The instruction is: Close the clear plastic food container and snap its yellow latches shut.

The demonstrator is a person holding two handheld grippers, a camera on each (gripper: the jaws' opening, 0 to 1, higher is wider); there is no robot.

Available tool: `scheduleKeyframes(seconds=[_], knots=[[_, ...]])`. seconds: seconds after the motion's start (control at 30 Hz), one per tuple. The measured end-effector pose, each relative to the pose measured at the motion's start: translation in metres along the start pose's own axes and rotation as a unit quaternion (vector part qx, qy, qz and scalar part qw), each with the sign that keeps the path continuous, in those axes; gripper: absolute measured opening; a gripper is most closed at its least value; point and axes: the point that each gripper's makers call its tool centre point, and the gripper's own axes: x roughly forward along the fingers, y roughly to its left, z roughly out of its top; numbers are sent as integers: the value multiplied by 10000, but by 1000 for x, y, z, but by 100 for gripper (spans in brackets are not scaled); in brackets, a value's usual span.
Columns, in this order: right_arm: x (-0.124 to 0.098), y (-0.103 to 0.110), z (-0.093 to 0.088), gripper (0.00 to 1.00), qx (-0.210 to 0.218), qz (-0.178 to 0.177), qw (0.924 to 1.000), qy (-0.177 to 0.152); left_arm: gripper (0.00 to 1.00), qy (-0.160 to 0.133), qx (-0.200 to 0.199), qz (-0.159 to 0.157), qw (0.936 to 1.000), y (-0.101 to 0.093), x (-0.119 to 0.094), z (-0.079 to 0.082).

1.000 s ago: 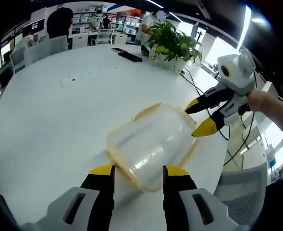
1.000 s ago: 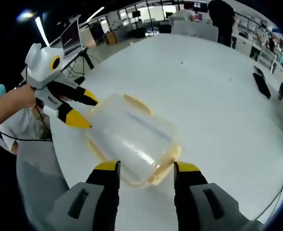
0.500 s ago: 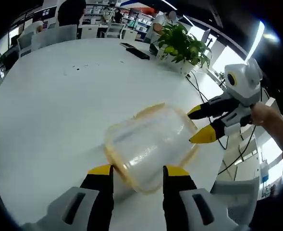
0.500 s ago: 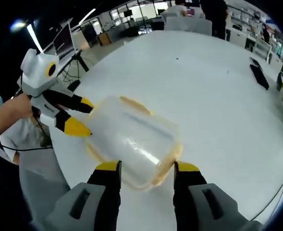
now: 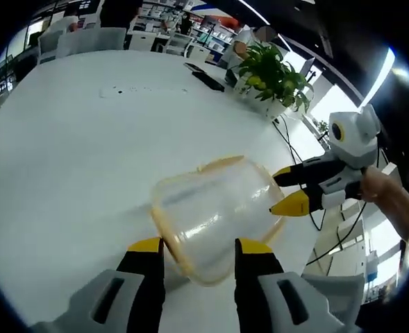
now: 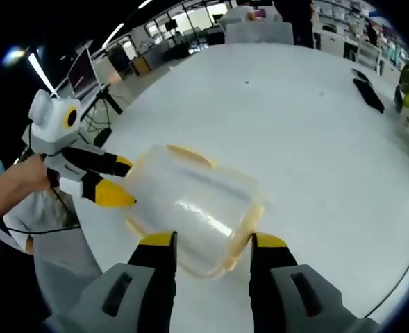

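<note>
Left gripper (image 5: 191,248): I see its yellow-tipped jaws spread wide, one on each side of the near end of the clear plastic food container (image 5: 214,208), not pinching it. Container sits just ahead of my jaws on the white table (image 5: 72,152), lid on top, yellow latches (image 5: 221,164) flared out along the rim; whether any latch is snapped I cannot tell. Right gripper (image 5: 285,190) comes in from the right side of this view, jaws apart, tips at the container's far right edge, lower tip touching or nearly touching the wall. A hand (image 5: 388,201) holds it from behind.

Right gripper view: right gripper (image 6: 207,244) jaws also wide, straddling the container (image 6: 194,205) end nearest to them, not gripping it. Left gripper (image 6: 118,183) enters from the left, jaws parted, tips against the container's left edge, with a hand (image 6: 13,187) behind it.

Beyond the container from the left gripper: potted plant (image 5: 273,73), a dark flat device (image 5: 204,76) near it, cables (image 5: 291,139) running off the table edge.
</note>
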Motion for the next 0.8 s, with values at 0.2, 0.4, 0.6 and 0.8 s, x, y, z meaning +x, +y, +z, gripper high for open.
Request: scheduleKeyframes(seconds=[0.2, 0.4, 0.6, 0.8], knots=[[-3, 6, -1, 38, 54, -29, 10000, -37, 33, 2, 19, -15, 10000, -1, 0, 1], [-5, 15, -2, 38, 109, -43, 9999, -60, 33, 39, 36, -30, 10000, -1, -3, -1], [-3, 25, -2, 38, 114, -31, 9999, -53, 33, 54, 25, -21, 10000, 1, -10, -7], [-1, 38, -2, 38, 100, -16, 9999, -35, 33, 53, -5, -8, 10000, 6, -20, -15]])
